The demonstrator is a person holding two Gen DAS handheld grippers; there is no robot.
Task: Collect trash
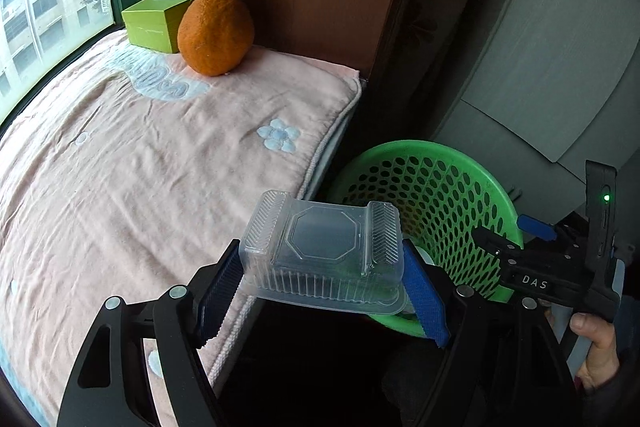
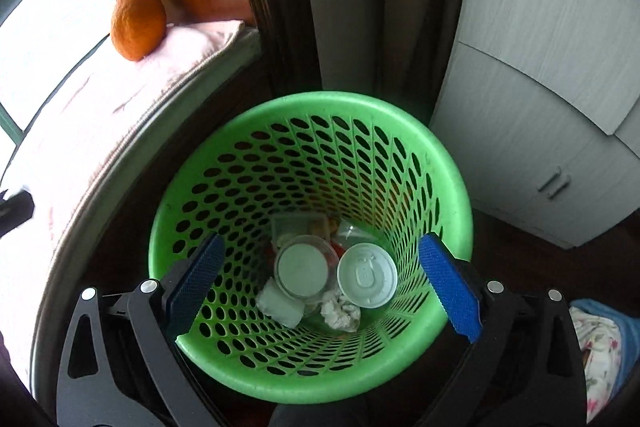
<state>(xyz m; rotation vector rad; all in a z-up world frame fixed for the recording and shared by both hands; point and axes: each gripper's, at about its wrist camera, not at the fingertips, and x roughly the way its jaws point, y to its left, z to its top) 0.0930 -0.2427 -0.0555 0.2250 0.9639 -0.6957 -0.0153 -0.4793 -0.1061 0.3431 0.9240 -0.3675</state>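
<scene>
In the left wrist view my left gripper (image 1: 322,285) is shut on a clear plastic food tray (image 1: 324,247), held upside down between the blue pads, over the edge of the pink-covered ledge and beside the green perforated bin (image 1: 436,187). My right gripper (image 2: 320,287) stands open over the green bin (image 2: 452,163), nothing between its pads. Inside the bin lie a white cup lid (image 2: 367,274), a round clear container (image 2: 304,267), a crumpled tissue (image 2: 340,311) and other scraps. The right gripper (image 1: 536,239) also shows at the right in the left view, with a hand (image 1: 596,351) holding it.
An orange citrus fruit (image 1: 216,27) and a green box (image 1: 154,21) sit at the back of the pink blanket (image 1: 120,167) by the window. A dark wood post (image 1: 400,27) and a grey cabinet (image 2: 540,127) stand behind the bin. Flowered cloth (image 2: 600,347) lies at the right.
</scene>
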